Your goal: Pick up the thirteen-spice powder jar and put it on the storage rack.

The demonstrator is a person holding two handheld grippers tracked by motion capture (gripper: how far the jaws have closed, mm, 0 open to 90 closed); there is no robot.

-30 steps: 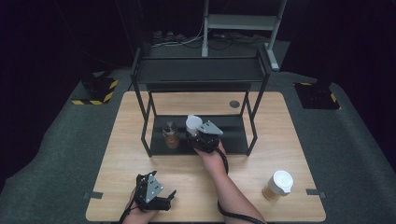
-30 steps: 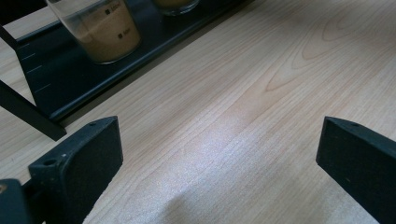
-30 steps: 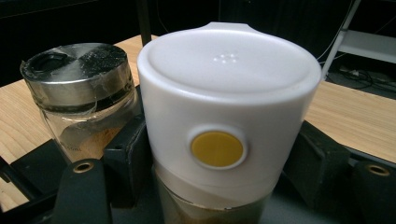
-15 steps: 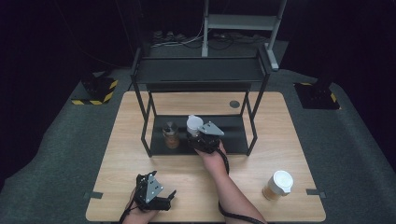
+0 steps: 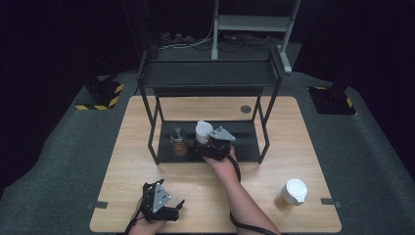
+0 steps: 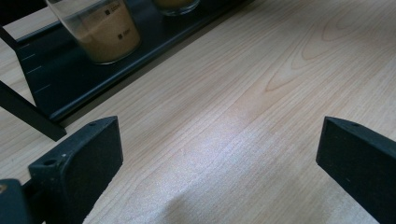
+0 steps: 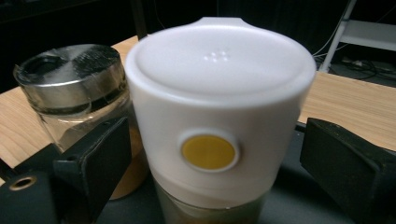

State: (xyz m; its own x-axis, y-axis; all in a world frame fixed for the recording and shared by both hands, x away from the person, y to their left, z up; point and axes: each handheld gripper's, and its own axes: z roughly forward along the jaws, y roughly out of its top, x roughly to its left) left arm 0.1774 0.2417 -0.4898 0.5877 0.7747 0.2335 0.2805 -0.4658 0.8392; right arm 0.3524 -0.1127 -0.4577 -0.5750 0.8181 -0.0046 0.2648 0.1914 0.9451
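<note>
While right claw [image 7: 210, 172] gapes, white-capped jar [image 7: 219, 112] between jaws.

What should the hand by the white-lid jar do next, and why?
Probably pull the right gripper straight back. Its fingers have just been opening and stand apart from the white-lid jar, which sits upright on the rack's bottom shelf beside the metal-lid jar. Backing out straight should avoid knocking either.

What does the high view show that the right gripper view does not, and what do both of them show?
High view alone: the paper cup with white lid and the left hand-held gripper on the wooden table. Right gripper view alone: the yellow dot on the white cap. Both: the white-capped jar beside the metal-lidded jar, with the right hand-held gripper open around the first.
</note>
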